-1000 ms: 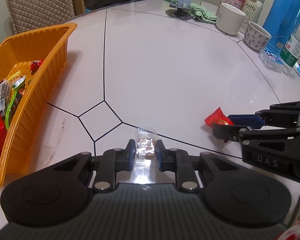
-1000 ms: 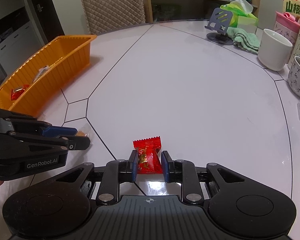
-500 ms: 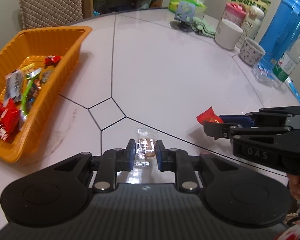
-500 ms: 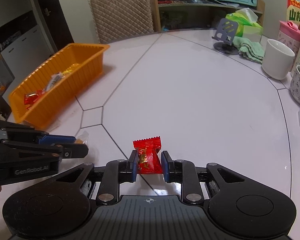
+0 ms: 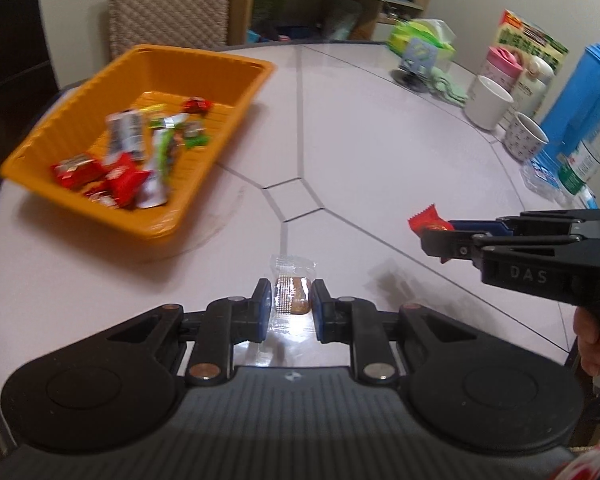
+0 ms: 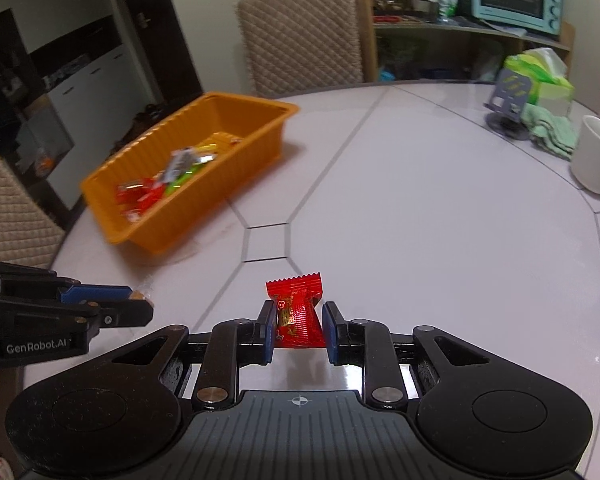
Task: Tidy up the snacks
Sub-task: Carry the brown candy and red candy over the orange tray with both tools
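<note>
My left gripper (image 5: 288, 302) is shut on a clear-wrapped brown snack (image 5: 291, 298), held above the pale table (image 5: 380, 152). My right gripper (image 6: 299, 322) is shut on a red wrapped candy (image 6: 298, 314), also lifted off the table. In the left wrist view the right gripper (image 5: 430, 236) shows at the right with the red candy (image 5: 428, 220) sticking out of its tips. An orange basket (image 5: 236, 98) with several wrapped snacks lies ahead to the left; in the right wrist view the basket (image 6: 260, 148) stands further off, beyond the left gripper (image 6: 140, 306).
Along the table's right side stand a white mug (image 5: 488, 106), a patterned cup (image 5: 525, 136), a blue jug (image 5: 580, 100), a water bottle (image 5: 588, 156), a phone stand (image 6: 508, 98) and a green cloth (image 6: 550, 128). A quilted chair (image 6: 304, 38) stands behind the basket.
Both grippers have risen with their snacks and moved toward the orange basket, which now shows more fully and nearer the middle of both views.
</note>
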### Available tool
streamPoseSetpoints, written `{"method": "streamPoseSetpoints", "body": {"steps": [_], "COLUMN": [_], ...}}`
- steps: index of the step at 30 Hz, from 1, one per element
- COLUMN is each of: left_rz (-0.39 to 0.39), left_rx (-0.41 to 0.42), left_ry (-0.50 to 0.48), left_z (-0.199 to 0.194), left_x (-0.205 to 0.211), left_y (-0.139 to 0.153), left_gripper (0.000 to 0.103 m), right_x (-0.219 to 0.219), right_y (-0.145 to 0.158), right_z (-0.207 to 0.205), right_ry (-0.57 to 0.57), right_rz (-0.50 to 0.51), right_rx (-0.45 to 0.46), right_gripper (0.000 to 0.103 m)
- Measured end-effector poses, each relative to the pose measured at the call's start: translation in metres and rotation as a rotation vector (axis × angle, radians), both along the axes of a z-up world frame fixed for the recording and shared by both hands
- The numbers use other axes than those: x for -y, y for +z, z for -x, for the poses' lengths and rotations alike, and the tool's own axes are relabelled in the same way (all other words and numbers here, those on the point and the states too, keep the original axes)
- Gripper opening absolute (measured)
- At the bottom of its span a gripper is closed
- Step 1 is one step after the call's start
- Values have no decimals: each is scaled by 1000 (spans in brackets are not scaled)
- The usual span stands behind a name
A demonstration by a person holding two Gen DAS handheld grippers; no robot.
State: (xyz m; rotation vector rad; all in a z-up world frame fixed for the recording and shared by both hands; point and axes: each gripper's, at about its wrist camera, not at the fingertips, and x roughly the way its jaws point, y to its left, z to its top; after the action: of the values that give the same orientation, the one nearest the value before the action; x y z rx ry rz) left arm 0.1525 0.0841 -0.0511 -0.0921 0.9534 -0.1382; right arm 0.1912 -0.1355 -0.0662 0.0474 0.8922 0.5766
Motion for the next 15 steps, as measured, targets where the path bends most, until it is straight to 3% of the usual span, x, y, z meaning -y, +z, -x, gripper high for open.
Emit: {"method": "streamPoseSetpoints", "body": {"steps": [15], "left_rz": [-48], "left_rx": [89], "left_ry": [198], "left_z": [12], "left_x": [-80], "left_y": [46], "left_gripper": [19], "right_x": [-69], "right_y": [30], "right_z": [-7], "right_ry": [163], "right_rz": [-98], "right_rx": [21], "right_gripper": [25]}}
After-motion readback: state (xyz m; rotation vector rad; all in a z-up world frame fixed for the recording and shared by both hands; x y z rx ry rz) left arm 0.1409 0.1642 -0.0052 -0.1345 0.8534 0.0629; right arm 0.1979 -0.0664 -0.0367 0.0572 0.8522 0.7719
